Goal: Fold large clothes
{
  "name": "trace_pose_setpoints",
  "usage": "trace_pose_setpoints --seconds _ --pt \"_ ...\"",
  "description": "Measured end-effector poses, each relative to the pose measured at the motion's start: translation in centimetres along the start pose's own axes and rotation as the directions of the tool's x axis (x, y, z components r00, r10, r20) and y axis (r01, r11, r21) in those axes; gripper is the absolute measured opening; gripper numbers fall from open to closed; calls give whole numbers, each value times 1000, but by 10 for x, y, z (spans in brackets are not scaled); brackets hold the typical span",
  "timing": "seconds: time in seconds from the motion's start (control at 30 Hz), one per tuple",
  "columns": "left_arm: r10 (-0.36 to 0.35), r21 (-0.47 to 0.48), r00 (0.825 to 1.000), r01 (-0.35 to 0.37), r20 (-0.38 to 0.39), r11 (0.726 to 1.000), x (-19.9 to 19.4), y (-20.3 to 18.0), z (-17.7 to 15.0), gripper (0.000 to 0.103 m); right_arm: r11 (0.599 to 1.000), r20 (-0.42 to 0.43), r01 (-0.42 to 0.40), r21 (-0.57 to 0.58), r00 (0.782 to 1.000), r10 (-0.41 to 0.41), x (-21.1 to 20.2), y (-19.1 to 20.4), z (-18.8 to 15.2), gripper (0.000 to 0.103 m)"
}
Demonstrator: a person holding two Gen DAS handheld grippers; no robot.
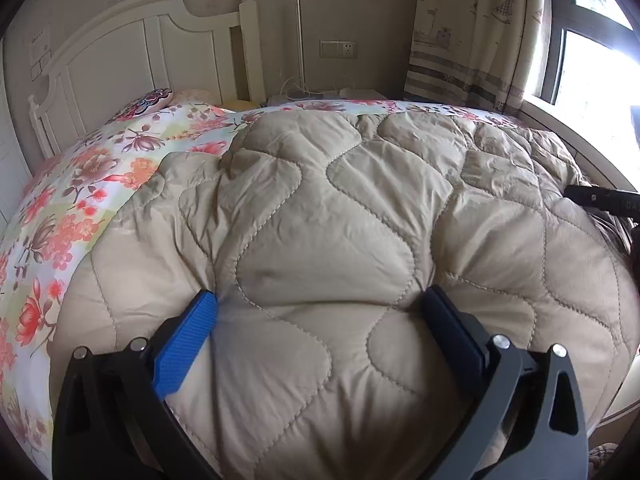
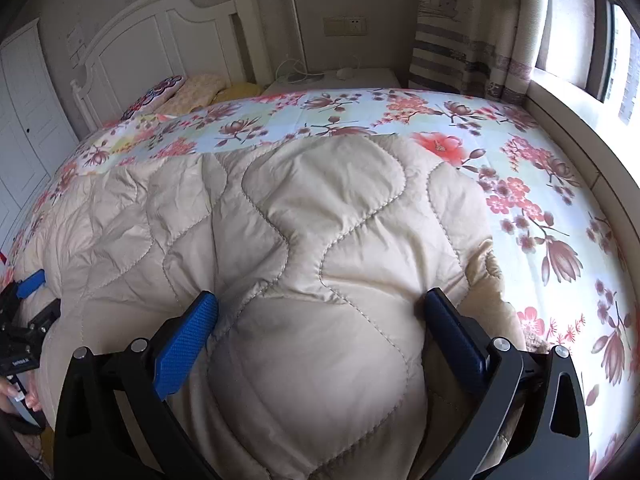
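A large beige quilted garment [image 1: 340, 216] lies spread on a bed with a floral sheet [image 1: 60, 216]; it also shows in the right wrist view [image 2: 304, 216]. My left gripper [image 1: 320, 304] is open, its blue fingers [image 1: 188, 340] pressed onto the quilted fabric, a bulge of it between them. My right gripper [image 2: 320, 304] is open in the same way over the garment's right part, near its edge by the floral sheet [image 2: 560, 208]. The left gripper [image 2: 32, 292] shows at the far left of the right wrist view, and the right gripper's black body [image 1: 600, 196] at the right of the left wrist view.
A white headboard [image 1: 132, 52] stands at the back left with pillows [image 2: 192, 88] below it. A white nightstand [image 2: 340, 78] with cables sits behind the bed. A patterned curtain [image 1: 472, 32] and a bright window [image 1: 592, 64] are at the right. White cupboard doors [image 2: 24, 104] stand at the left.
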State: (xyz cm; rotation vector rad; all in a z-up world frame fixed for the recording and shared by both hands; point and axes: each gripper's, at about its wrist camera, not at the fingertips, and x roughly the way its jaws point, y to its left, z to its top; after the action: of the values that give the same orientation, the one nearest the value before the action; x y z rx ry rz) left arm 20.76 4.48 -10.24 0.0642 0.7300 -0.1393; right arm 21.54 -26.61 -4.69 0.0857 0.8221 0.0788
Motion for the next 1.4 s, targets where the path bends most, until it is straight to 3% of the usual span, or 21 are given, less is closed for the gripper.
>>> trace_pose_setpoints --seconds 0.03,0.17,0.27,0.33,0.37,0.4,0.47,0.57,0.67,0.77,0.87,0.93,1.0,1.13,1.4 --pt "1 0 1000 -1 3 1000 -1 1 -1 101 1000 56 15 21 998 -16 -16 2 -2 98" --pt "10 2 1000 -10 12 1000 -2 0 -2 101 993 185 -89 -71 977 101 -78 38 -22 98" --pt "10 0 1000 -10 16 1000 -2 2 -1 101 974 190 -66 -216 976 108 -93 70 -43 98" --pt "15 -4 1000 -14 22 1000 -2 3 -2 101 967 141 -8 -254 989 45 -75 76 -57 98" --pt "14 -5 1000 -14 24 1000 -2 3 -2 101 966 90 20 -259 996 4 -54 73 -65 98" --pt "11 -6 1000 -10 24 1000 -3 3 -2 101 970 58 -3 -242 998 18 -37 65 -73 99" --pt "8 -4 1000 -8 17 1000 -2 4 -2 101 980 93 -74 -184 991 92 -34 50 -79 99" --pt "3 -25 1000 -3 13 1000 -13 12 0 101 977 54 -28 -214 998 40 -42 55 -71 98" --pt "23 -90 998 -18 56 996 -44 30 -5 101 981 111 29 -190 994 -8 -67 42 -66 98" --pt "110 -117 992 -102 66 988 -62 53 -15 101 995 162 32 -97 987 -16 -87 8 -67 98" --pt "179 -107 984 -180 -18 978 -46 75 -33 101 994 122 82 -72 990 -73 -79 -15 -79 98" --pt "83 -164 996 -88 -33 983 -34 88 -49 101 990 91 95 -99 992 -86 -60 -19 -89 99" --pt "26 -226 999 -30 -19 974 -32 98 -55 101 994 129 73 -76 990 -62 -55 -24 -96 99" --pt "46 -195 999 -49 -19 980 -33 96 -53 101 993 96 77 -93 993 -68 -53 -26 -89 99" --pt "42 -201 999 -44 -14 979 -34 96 -53 101 996 113 52 -78 993 -43 -54 -30 -96 99"
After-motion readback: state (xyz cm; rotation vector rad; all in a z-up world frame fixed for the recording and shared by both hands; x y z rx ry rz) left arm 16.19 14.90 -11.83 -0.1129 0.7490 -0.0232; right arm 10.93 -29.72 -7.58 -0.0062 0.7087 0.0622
